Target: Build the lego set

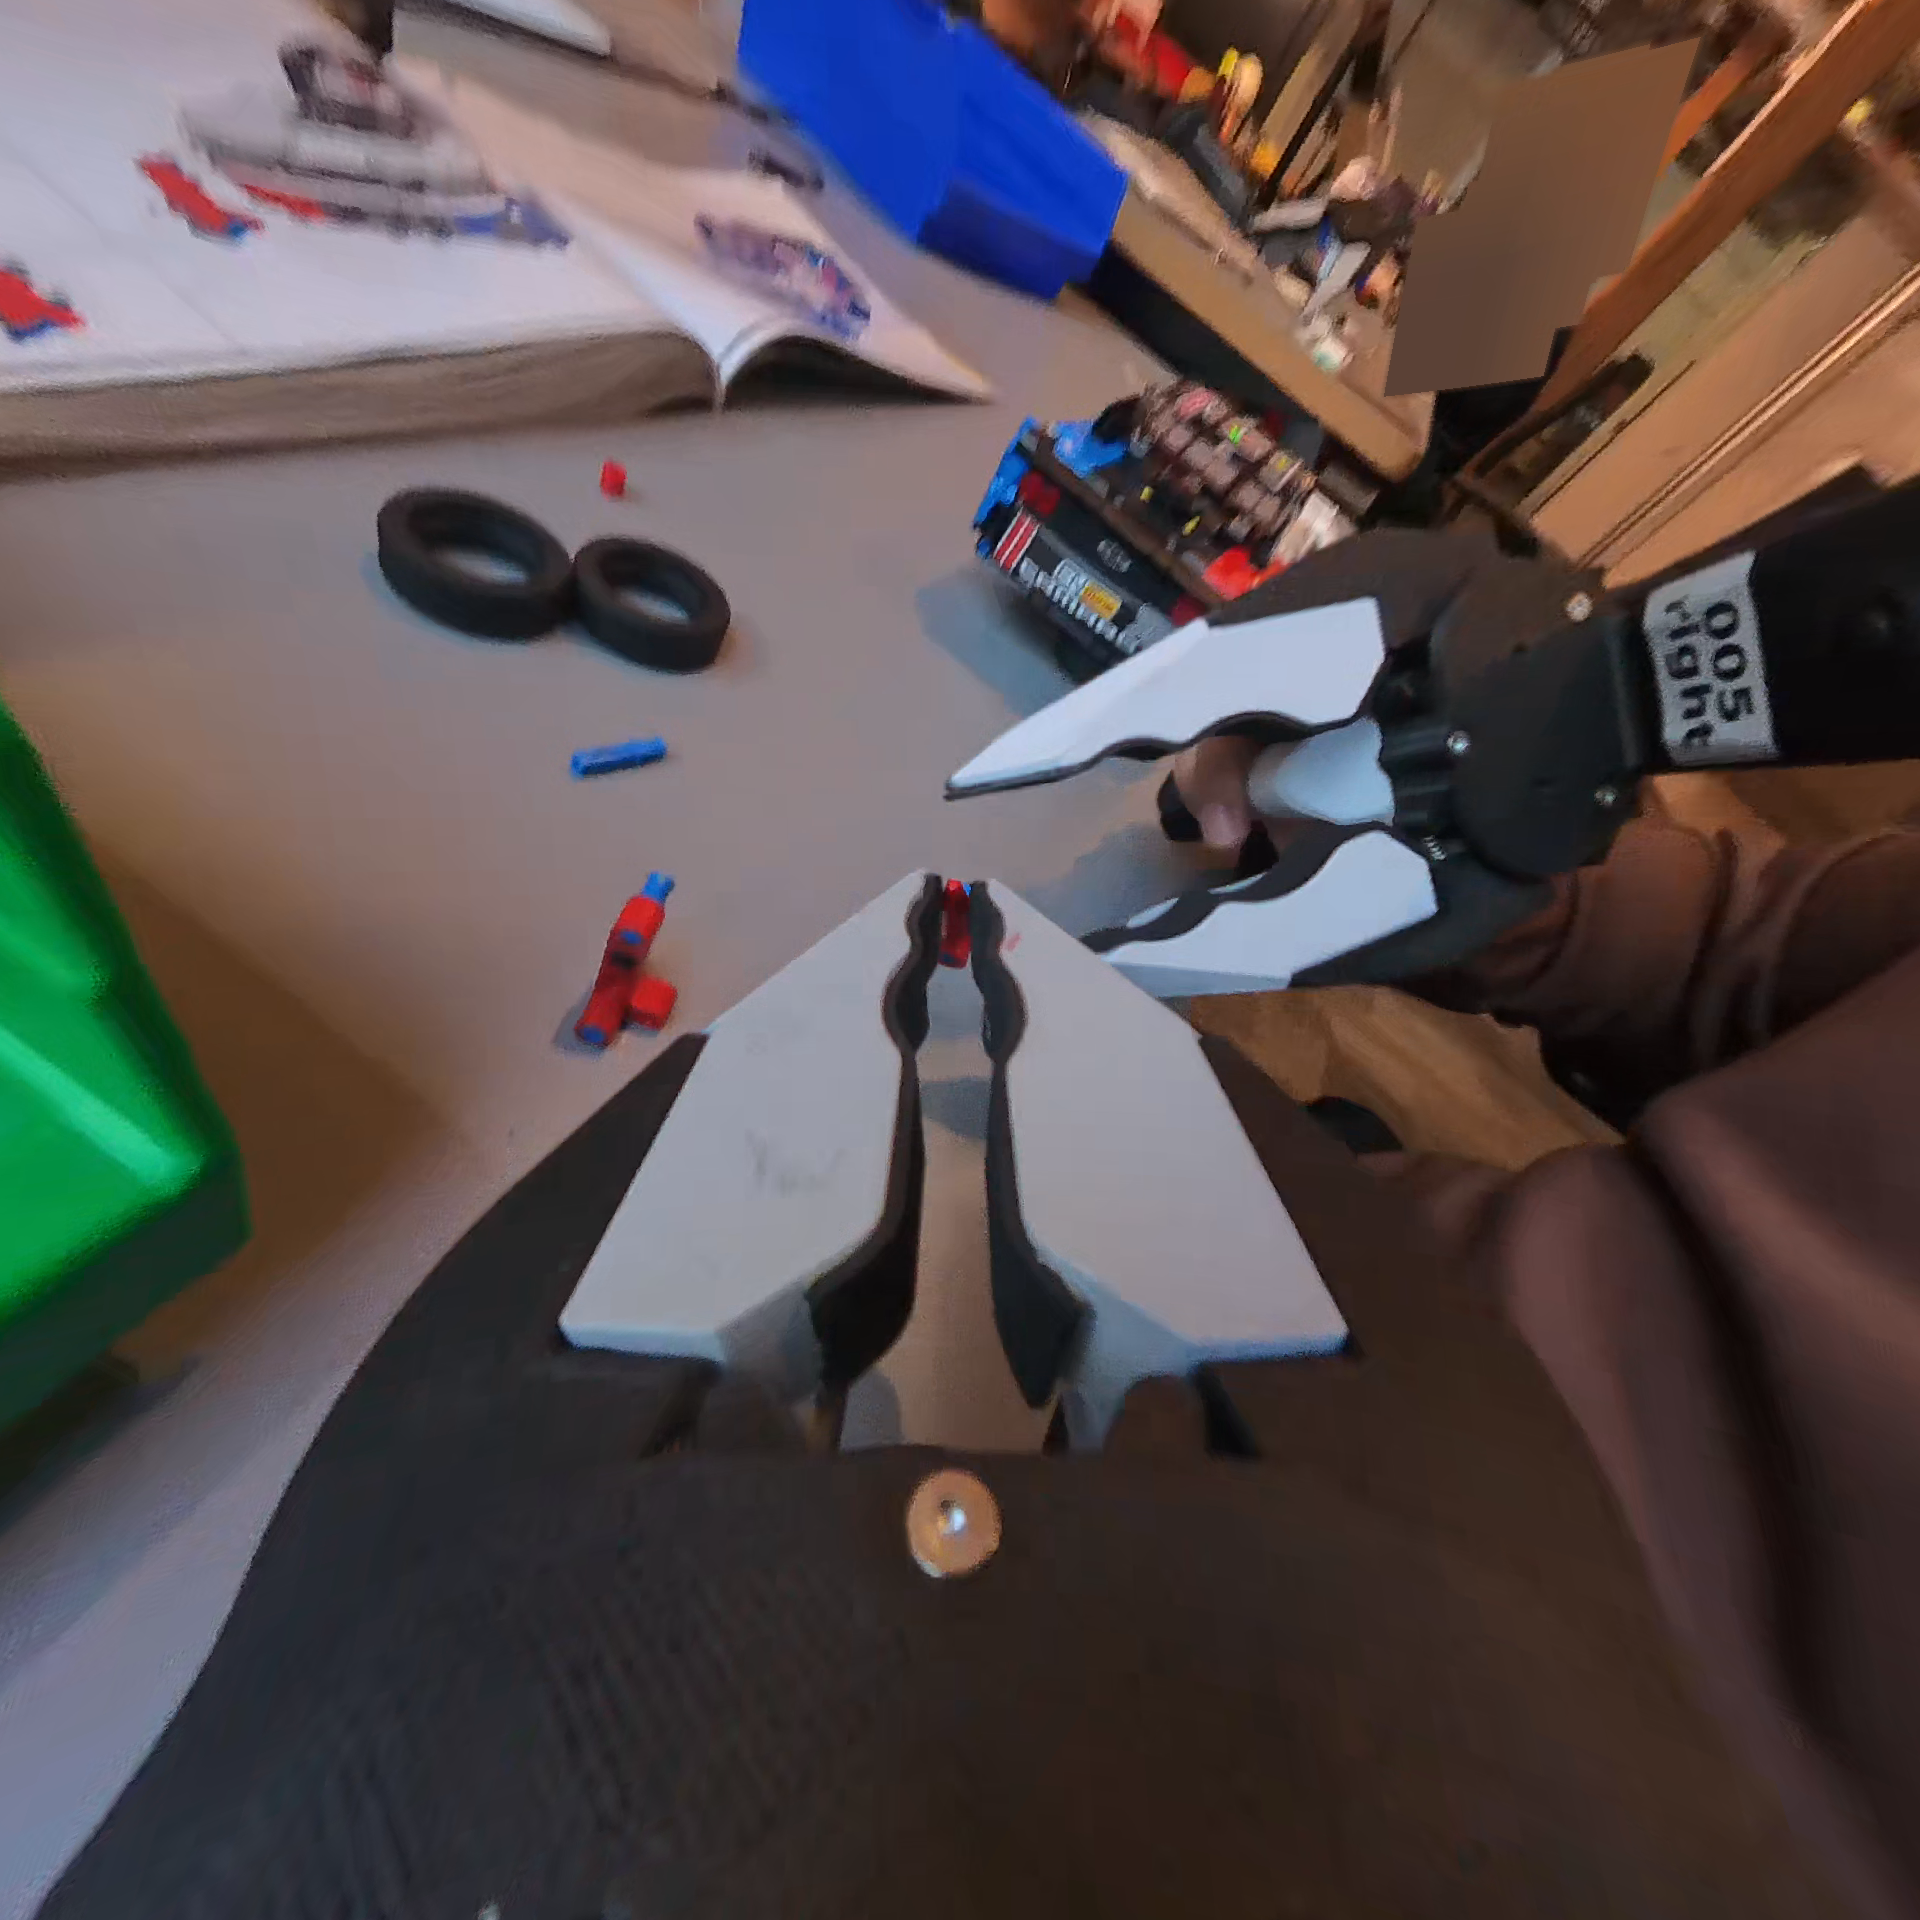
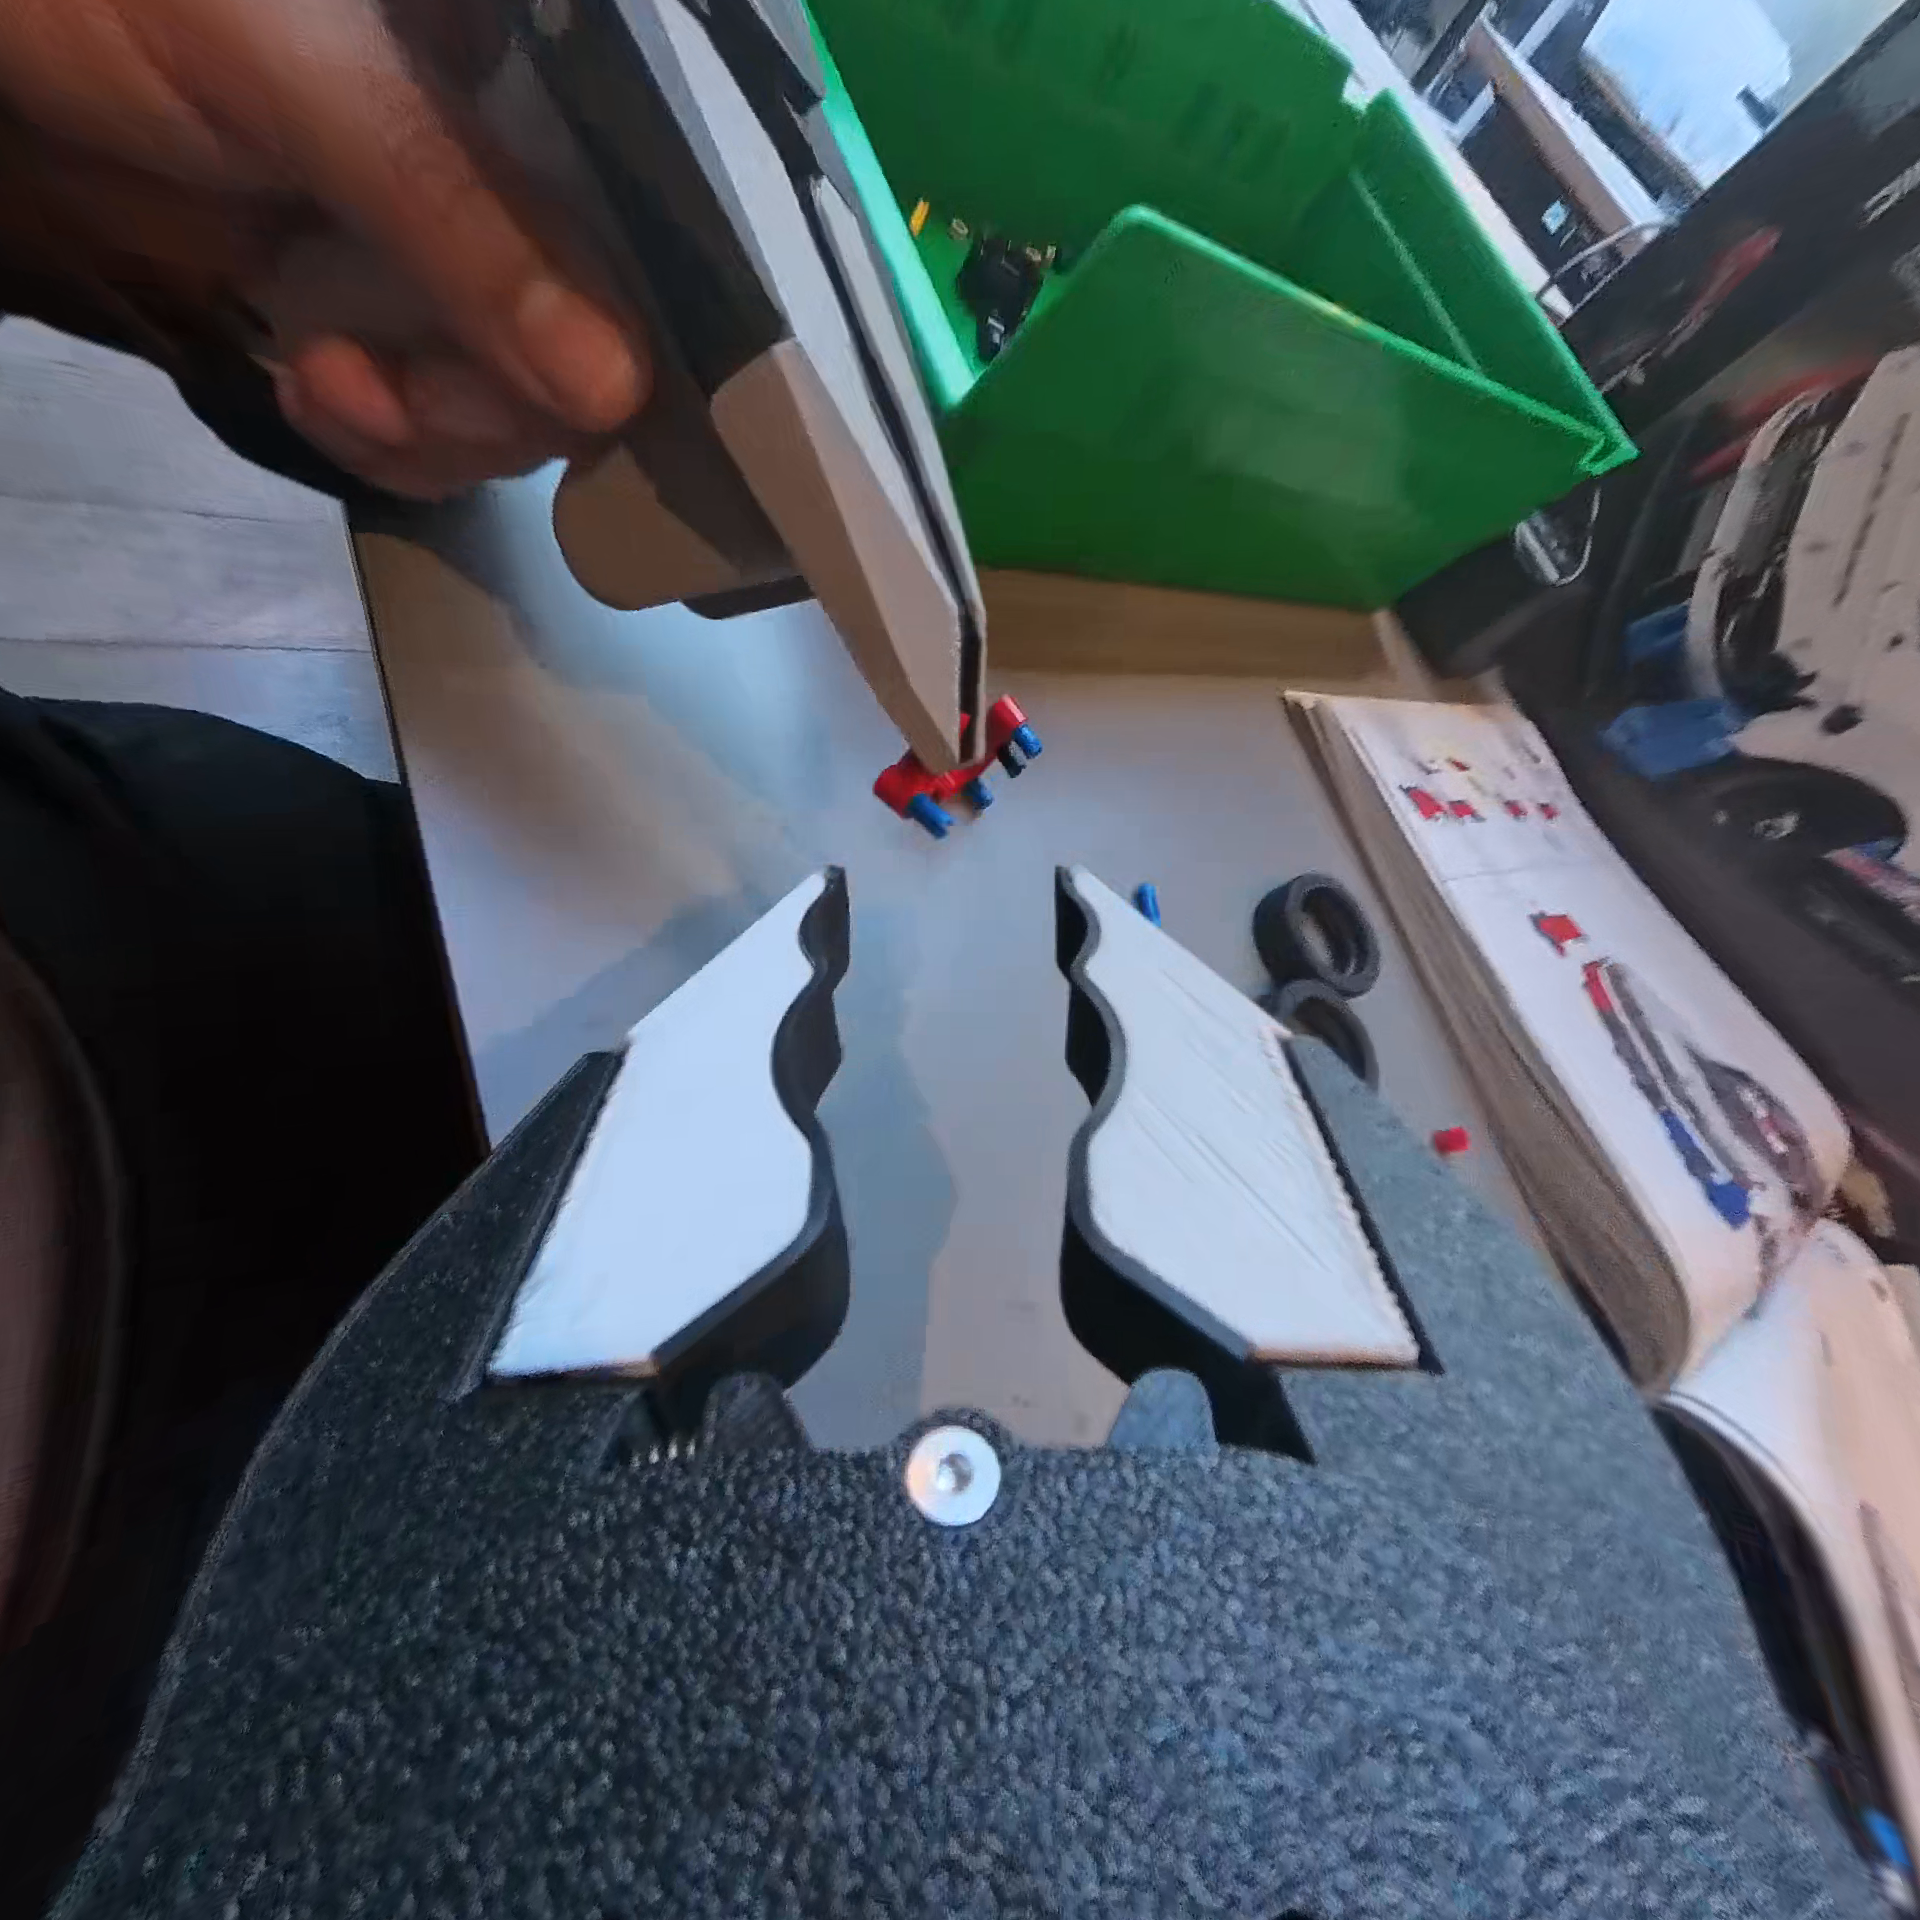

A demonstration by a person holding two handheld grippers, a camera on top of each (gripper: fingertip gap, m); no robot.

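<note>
the left gripper was pinched narrow on a small red piece with blue pins, held off the table at mid frame, probably so the other tool could reach it. the right gripper stood wide and empty just below it, seemingly ready to take or press a part. a second red assembly and a blue pin lay left of centre, likely kept near. the open instruction book filled the upper left, the half-built car the upper right.

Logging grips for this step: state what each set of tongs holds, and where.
Left tongs: shut on a red lego piece with blue pins, pinched mid-body between the tips. Right tongs: open, holding nothing.
</note>
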